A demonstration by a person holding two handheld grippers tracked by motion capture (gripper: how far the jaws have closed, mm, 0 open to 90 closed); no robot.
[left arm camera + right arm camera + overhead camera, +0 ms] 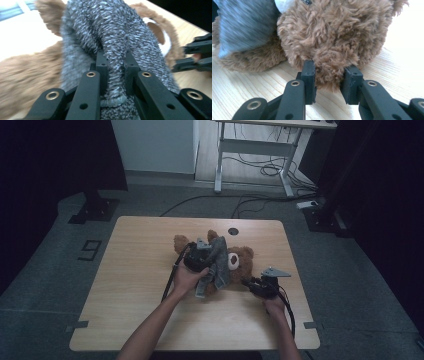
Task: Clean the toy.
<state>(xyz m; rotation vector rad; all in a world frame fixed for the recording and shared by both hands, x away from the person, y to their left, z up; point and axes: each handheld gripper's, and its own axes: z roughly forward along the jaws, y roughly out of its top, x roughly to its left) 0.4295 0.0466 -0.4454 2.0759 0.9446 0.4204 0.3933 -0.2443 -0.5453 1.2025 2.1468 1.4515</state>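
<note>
We judge the dressing about midway: the teddy bear (235, 262) lies near the middle of the desk (135, 285), the grey knit garment (216, 265) draped over its body but bunched, not yet pulled on. Left gripper (114, 67) has its fingers clamped on a fold of the garment; right gripper (329, 75) pinches a tuft of fur at the bear's edge. Light wooden desk, grey floor, dark room, another desk frame and cables behind.
</note>
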